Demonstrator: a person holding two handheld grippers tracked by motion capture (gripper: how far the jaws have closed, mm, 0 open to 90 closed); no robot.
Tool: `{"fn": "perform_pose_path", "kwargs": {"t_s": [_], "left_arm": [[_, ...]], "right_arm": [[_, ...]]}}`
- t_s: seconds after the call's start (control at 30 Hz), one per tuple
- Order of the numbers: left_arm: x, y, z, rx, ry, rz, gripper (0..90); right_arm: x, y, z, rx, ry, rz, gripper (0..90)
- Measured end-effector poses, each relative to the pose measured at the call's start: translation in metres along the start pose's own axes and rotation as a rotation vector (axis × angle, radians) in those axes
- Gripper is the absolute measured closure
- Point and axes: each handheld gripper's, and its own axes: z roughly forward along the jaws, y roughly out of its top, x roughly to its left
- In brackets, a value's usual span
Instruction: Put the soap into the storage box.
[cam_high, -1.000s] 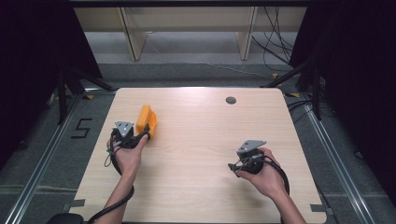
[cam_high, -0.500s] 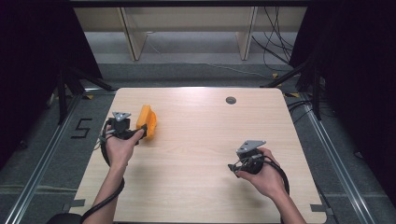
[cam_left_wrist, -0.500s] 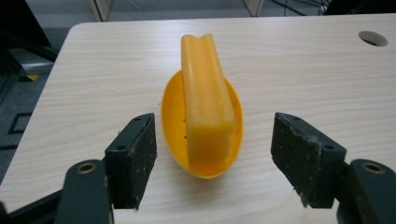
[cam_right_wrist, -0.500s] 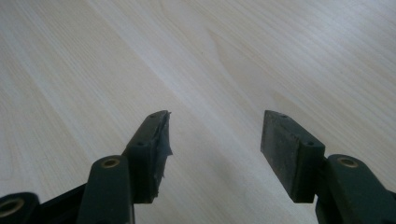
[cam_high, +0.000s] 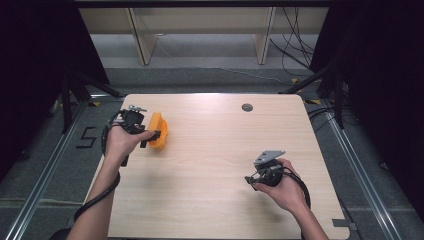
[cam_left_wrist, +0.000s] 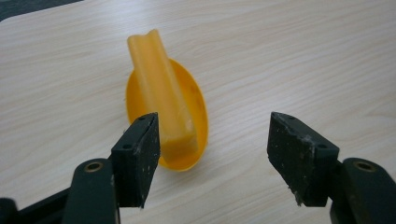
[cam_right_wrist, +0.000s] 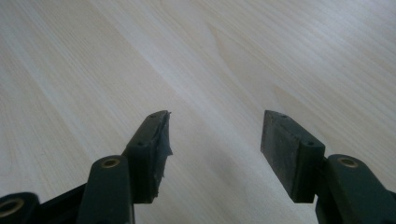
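Your left gripper (cam_left_wrist: 212, 149) hangs spread over the orange scoop (cam_left_wrist: 163, 107); its jaws have just been closing, gripping nothing. Scoop's handle runs straight away from it, just beside one pad. Right gripper (cam_high: 251, 180), spread, stays well apart.

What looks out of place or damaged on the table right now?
The orange scoop lies upside down near the table's left edge, handle side up. The right tool's left pad looks frayed at its edge. Nothing spilled.

Glossy orange plastic scoop (cam_left_wrist: 163, 102), seemingly smooth; matt wood-grain table (cam_high: 210, 200)
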Motion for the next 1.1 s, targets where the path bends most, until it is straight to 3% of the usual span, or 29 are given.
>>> {"fn": "perform_pose_path", "kwargs": {"t_s": [0.03,0.1,0.13,0.17,0.2,0.27,0.3,0.4,0.43,0.57,0.77,0.87,0.93,1.1], "left_arm": [[0.002,0.003,0.000,0.019,-0.030,0.025,34.0],[0.003,0.008,-0.002,0.044,-0.087,0.038,33.8],[0.003,0.010,-0.002,0.049,-0.098,0.049,33.8],[0.004,0.011,-0.004,0.074,-0.117,0.084,33.3],[0.004,0.010,-0.005,0.068,-0.133,0.100,33.3],[0.006,0.007,-0.007,0.051,-0.152,0.092,33.3],[0.007,0.004,-0.008,0.050,-0.156,0.113,33.3],[0.008,-0.009,-0.010,0.028,-0.172,0.118,33.3],[0.008,-0.015,-0.010,-0.001,-0.166,0.139,33.3],[0.008,-0.036,-0.017,-0.051,-0.207,0.155,33.3],[0.009,-0.078,-0.028,-0.149,-0.177,0.194,33.5],[0.012,-0.101,-0.034,-0.177,-0.175,0.185,33.9],[0.014,-0.117,-0.037,-0.190,-0.170,0.177,34.3],[0.015,-0.149,-0.043,-0.229,-0.173,0.150,34.6]], "right_arm": [[0.000,0.000,0.001,-0.002,-0.003,-0.006,42.9],[0.000,-0.001,0.001,0.000,0.001,-0.009,42.9],[0.000,-0.001,0.001,0.000,0.003,-0.001,42.9],[0.001,0.000,0.000,0.003,0.005,0.011,42.9],[0.000,-0.001,0.000,-0.002,-0.001,-0.003,42.9],[0.000,-0.001,0.001,0.003,0.001,-0.006,42.9],[-0.001,-0.001,0.001,0.002,-0.001,-0.017,42.9],[0.000,0.000,0.001,-0.002,-0.001,-0.002,42.9],[0.000,-0.001,0.001,-0.001,-0.001,-0.007,42.9],[-0.001,-0.001,0.000,-0.002,-0.006,-0.005,42.9],[-0.001,-0.001,0.000,-0.003,-0.007,0.000,42.9],[0.001,-0.001,0.000,0.005,-0.001,0.014,42.9],[0.001,-0.002,0.003,-0.024,-0.015,0.006,42.9],[0.002,-0.001,0.001,0.001,0.002,0.005,42.9]]}}
